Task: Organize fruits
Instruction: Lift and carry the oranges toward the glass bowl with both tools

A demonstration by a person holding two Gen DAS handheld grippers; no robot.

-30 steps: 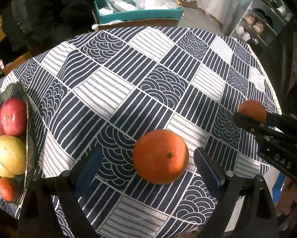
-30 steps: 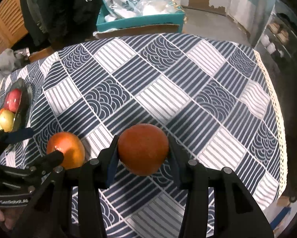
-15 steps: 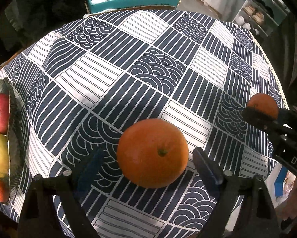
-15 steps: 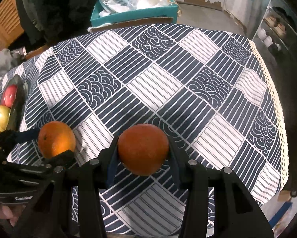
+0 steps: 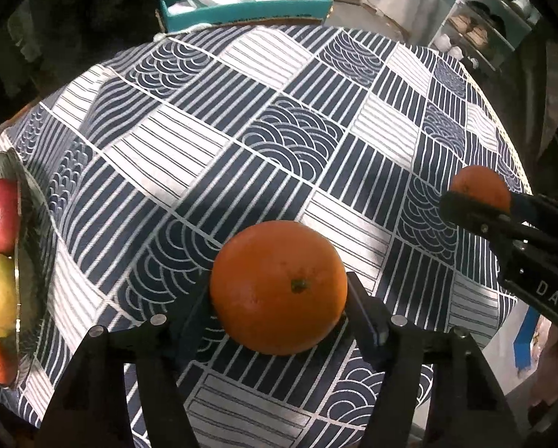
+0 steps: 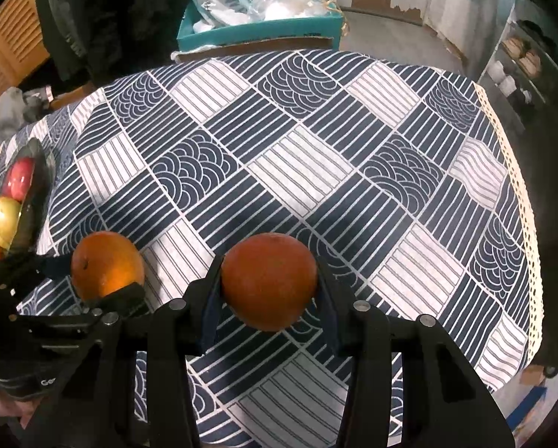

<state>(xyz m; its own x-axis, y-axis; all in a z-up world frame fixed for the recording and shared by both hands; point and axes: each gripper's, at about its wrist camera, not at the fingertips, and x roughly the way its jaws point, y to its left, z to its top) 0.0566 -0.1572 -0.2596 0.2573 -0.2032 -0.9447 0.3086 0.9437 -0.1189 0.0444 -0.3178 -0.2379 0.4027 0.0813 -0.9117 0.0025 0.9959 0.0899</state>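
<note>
1. My left gripper [image 5: 279,295] has just been closing; its pads now touch a big orange [image 5: 277,286] near the table's [image 5: 211,142] front edge.
2. My right gripper [image 6: 269,283] pinches another orange [image 6: 269,280].
3. The fruit bowl [image 5: 28,246] sits far left.

Fruit bowl [image 5: 28,224]: cut off by the left edge in both views; fruit inside only partly visible. Teal box [image 6: 264,31]: contents indistinct, white bags. Shelf items [image 5: 473,26]: too small to identify.
</note>
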